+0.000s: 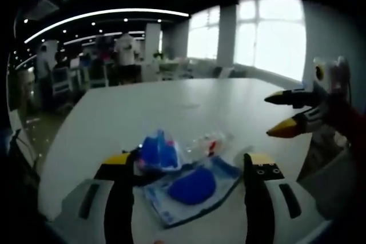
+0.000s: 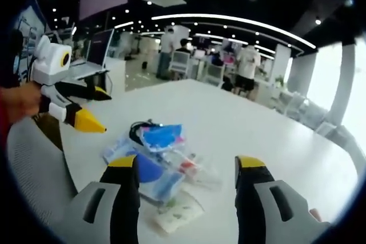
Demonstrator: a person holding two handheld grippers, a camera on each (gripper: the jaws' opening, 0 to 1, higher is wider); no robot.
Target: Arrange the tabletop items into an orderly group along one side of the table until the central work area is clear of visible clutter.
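A small heap of packets lies on the white table [image 1: 171, 101]. It holds a blue crumpled packet [image 1: 159, 151] [image 2: 161, 135], a clear bag with red bits [image 1: 210, 142] [image 2: 191, 168] and a flat pouch with a blue oval [image 1: 191, 188] [image 2: 143, 170]. A pale packet with green print [image 2: 174, 215] sits nearest in the right gripper view. My left gripper [image 1: 189, 161] is open, its jaws standing wide on either side of the heap. My right gripper [image 2: 186, 164] is open the same way from the opposite side. Each gripper appears in the other's view, the right [image 1: 283, 112] and the left [image 2: 103, 111], with yellow tips apart.
The heap lies close to the table's near edge, and the white tabletop [image 2: 257, 124] stretches far beyond it. A grey chair back [image 2: 34, 164] stands beside the table. People and office chairs [image 2: 183, 61] are far behind, with bright windows [image 1: 269, 38] on one side.
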